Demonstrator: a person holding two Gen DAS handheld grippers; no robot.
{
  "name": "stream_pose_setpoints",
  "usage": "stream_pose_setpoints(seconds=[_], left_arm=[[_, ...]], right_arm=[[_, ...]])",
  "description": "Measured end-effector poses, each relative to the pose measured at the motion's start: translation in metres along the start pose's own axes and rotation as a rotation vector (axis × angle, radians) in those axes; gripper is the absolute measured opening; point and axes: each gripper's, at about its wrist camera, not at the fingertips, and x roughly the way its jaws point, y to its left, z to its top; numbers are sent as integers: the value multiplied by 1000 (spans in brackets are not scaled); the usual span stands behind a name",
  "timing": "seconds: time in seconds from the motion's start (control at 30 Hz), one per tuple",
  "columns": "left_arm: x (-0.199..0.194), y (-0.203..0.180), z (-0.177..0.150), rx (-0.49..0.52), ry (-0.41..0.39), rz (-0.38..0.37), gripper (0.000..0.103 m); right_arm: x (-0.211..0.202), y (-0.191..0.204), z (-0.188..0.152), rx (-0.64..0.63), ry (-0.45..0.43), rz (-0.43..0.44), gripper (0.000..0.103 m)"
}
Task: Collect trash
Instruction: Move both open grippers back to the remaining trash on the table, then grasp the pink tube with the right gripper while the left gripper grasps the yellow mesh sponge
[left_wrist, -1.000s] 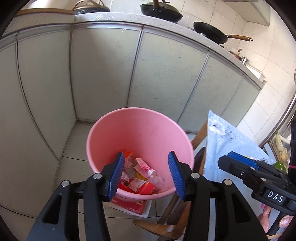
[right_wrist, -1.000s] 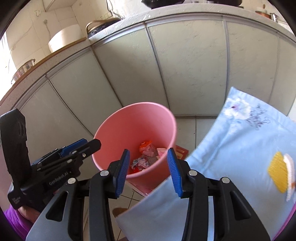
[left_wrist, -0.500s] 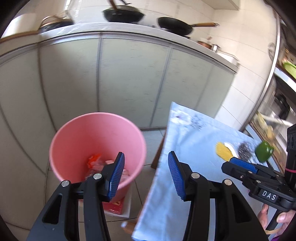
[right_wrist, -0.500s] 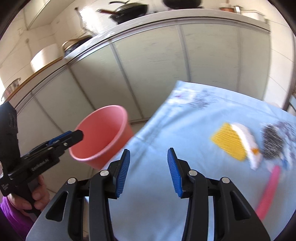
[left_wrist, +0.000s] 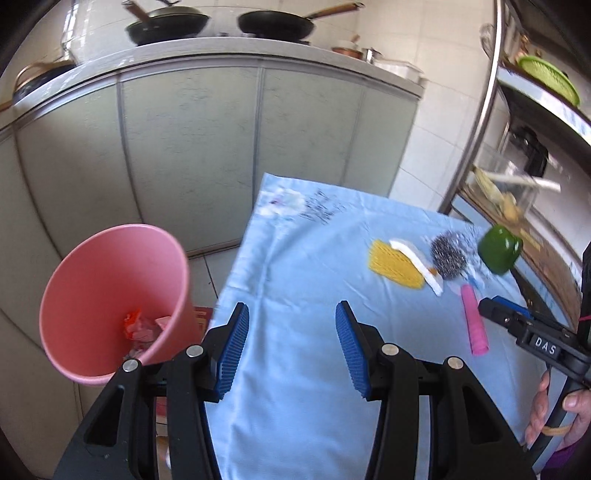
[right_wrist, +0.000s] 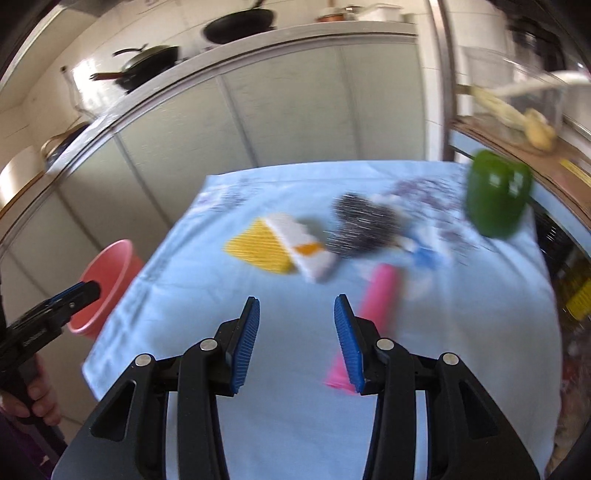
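both the left gripper (left_wrist: 291, 345) and the right gripper (right_wrist: 295, 338) stand wide with nothing between, above the light blue cloth-covered table (left_wrist: 303, 387). the round pink plastic bin (left_wrist: 110, 295) with trash stands on the floor, left of it.

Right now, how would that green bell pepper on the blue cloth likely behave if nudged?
The green bell pepper looks rounded and glossy, so it would probably roll or wobble and may be slippery. It sits near the blue cloth's far edge, so a push could send it off.
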Motion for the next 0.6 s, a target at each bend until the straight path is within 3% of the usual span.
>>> stream_pose_setpoints(seconds=[0.23, 0.6], left_arm=[[17, -29, 0, 51, 34, -35, 48], [41, -65, 7, 111, 71, -82, 48]], right_arm=[[4, -39, -9, 78, 12, -54, 43], [32, -36, -8, 77, 78, -47, 43]])
